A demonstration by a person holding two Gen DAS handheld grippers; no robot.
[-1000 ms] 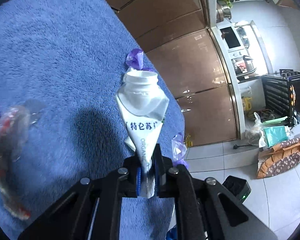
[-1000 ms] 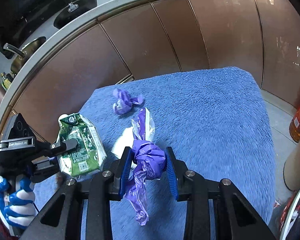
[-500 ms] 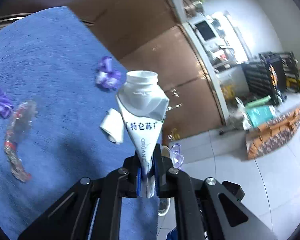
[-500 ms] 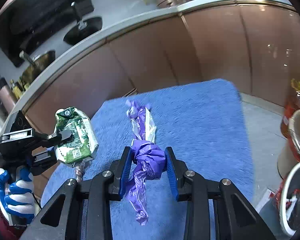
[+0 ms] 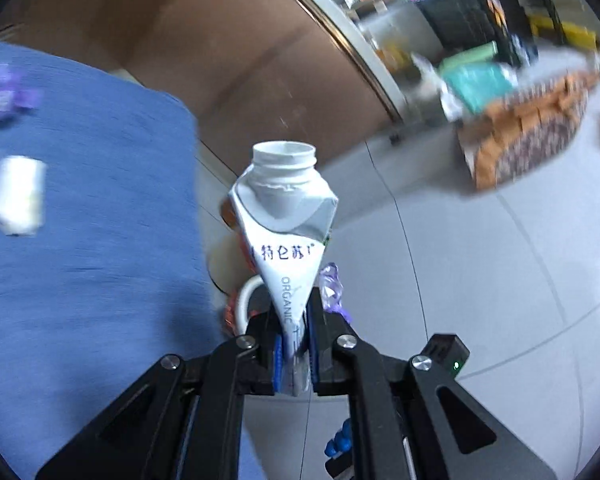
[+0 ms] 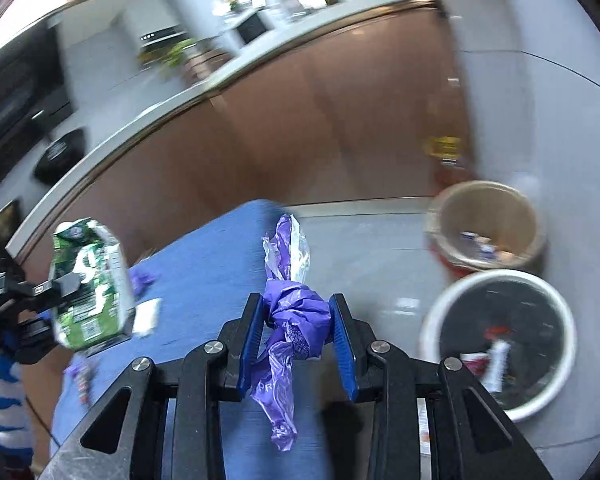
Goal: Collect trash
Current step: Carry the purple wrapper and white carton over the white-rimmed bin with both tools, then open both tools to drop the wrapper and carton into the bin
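Currently your left gripper is clamped on the flattened bottom of a crushed milk carton, its capless spout pointing away from you, over the edge of the blue towel and the tiled floor. Your right gripper pinches a knotted purple plastic bag between its blue pads; the bag's tail hangs below. Beyond it on the floor stand two bins, touching: a tan bucket and a white-rimmed bin, both holding scraps. On the towel lie a white paper wad and a purple wrapper, blurred.
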